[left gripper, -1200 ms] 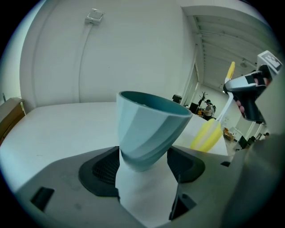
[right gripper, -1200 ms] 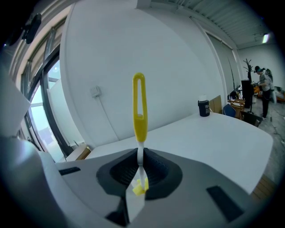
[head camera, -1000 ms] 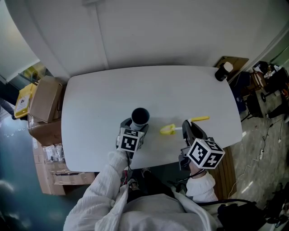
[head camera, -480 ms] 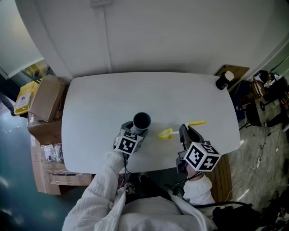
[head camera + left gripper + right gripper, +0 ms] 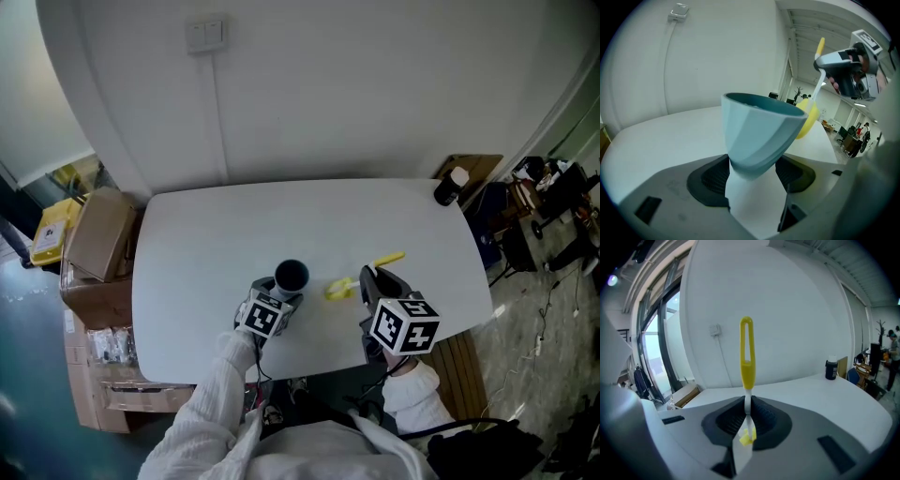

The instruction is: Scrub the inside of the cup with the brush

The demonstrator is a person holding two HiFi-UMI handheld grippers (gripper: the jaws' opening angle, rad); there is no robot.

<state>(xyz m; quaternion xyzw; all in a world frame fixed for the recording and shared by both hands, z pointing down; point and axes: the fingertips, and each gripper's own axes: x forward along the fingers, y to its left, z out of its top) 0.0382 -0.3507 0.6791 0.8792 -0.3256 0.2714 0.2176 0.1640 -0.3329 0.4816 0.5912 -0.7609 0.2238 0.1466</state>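
Note:
A light teal cup (image 5: 292, 276) stands upright at the near middle of the white table (image 5: 234, 234), mouth up. My left gripper (image 5: 279, 291) is shut on the cup's lower part; in the left gripper view the cup (image 5: 757, 133) fills the gap between both jaws of my left gripper (image 5: 752, 176). My right gripper (image 5: 368, 278) is shut on a brush (image 5: 361, 277) with a white neck, a yellow handle and a yellow head. In the right gripper view the brush (image 5: 746, 359) is pinched at its neck by my right gripper (image 5: 746, 414). The brush head hangs just right of the cup, outside it.
A black bottle (image 5: 446, 187) stands at the table's far right corner and also shows as the bottle (image 5: 830, 368) in the right gripper view. Cardboard boxes (image 5: 97, 230) sit on the floor at the left. Chairs and cables (image 5: 553, 197) crowd the right side.
The head view has tipped up to show more wall. The brush head has come slightly nearer the cup's right side. Both grippers keep their holds.

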